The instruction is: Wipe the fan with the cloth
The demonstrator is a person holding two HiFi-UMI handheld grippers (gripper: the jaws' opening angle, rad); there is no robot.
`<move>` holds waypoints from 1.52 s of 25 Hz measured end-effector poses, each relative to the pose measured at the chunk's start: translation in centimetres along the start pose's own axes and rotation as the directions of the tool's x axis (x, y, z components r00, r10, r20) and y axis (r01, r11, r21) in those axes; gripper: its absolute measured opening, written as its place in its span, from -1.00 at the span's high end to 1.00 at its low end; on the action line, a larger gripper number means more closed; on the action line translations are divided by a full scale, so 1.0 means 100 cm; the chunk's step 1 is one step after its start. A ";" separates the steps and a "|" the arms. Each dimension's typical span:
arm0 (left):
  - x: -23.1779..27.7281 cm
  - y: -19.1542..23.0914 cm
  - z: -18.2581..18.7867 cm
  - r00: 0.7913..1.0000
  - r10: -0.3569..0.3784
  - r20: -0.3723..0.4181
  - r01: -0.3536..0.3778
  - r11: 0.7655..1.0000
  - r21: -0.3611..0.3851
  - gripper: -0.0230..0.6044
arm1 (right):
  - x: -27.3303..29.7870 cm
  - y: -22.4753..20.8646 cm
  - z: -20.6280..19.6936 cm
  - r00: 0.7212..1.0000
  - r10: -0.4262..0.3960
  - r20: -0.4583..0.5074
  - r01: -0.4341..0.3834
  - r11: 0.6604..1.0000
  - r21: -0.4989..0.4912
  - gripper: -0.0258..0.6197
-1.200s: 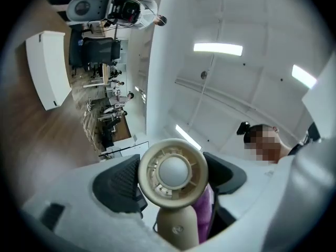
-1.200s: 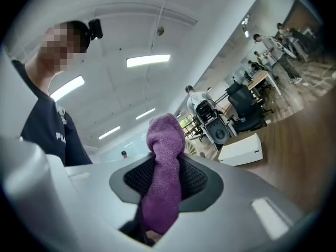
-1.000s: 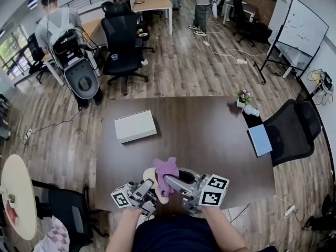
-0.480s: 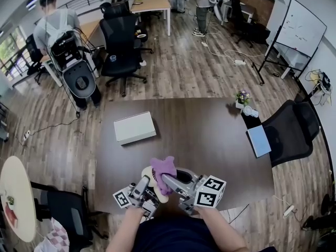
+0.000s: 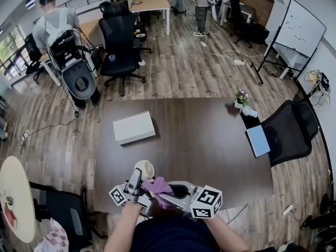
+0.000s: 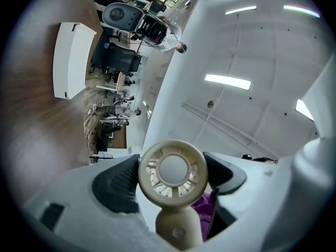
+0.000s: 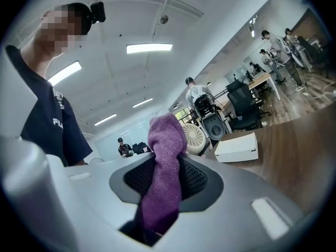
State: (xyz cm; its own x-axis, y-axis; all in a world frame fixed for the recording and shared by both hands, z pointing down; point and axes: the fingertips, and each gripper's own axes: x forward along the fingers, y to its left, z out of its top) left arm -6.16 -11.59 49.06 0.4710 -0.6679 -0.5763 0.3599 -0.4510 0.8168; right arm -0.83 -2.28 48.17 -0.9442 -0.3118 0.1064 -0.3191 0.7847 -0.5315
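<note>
A small cream handheld fan (image 5: pixel 143 169) is held up over the near edge of the dark table (image 5: pixel 210 146). My left gripper (image 5: pixel 137 179) is shut on it. In the left gripper view the round fan head (image 6: pixel 173 172) sits between the two dark pads (image 6: pixel 116 185), facing the camera. My right gripper (image 5: pixel 161 189) is shut on a purple cloth (image 5: pixel 157 186), just right of and below the fan head. In the right gripper view the cloth (image 7: pixel 165 161) stands up between the jaws, with the fan (image 7: pixel 195 137) close behind it.
A white box (image 5: pixel 134 127) lies on the table's far left. A small flower pot (image 5: pixel 243 96) stands at the far right corner. A black chair with a blue pad (image 5: pixel 259 139) is at the right, and a round white table (image 5: pixel 16 196) at the left. People stand in the background.
The cloth has slid off the top of the fan head, down toward me. Both grippers have shifted left and nearer to the table's front edge, and the fan's face now shows.
</note>
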 end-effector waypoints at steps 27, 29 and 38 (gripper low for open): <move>-0.013 0.031 -0.009 0.974 0.212 0.076 -0.214 0.977 0.012 -0.27 | 0.017 -0.031 0.033 0.977 -0.168 0.132 0.158 0.984 0.082 0.51; -0.011 0.032 -0.003 0.972 0.222 0.079 -0.224 0.974 0.029 -0.27 | 0.019 -0.027 0.026 0.982 -0.153 0.107 0.146 0.987 0.071 0.51; -0.005 0.015 0.018 0.983 0.162 0.087 -0.169 0.982 0.085 -0.27 | 0.018 -0.020 -0.002 0.993 -0.112 -0.033 0.112 0.994 0.007 0.51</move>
State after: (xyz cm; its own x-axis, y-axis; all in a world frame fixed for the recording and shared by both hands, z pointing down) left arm -7.30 -12.98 50.66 0.4510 -0.7811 -0.4319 0.2055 -0.3801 0.9019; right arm -1.88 -4.27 49.58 -0.9049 -0.3797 0.1926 -0.4221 0.7413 -0.5218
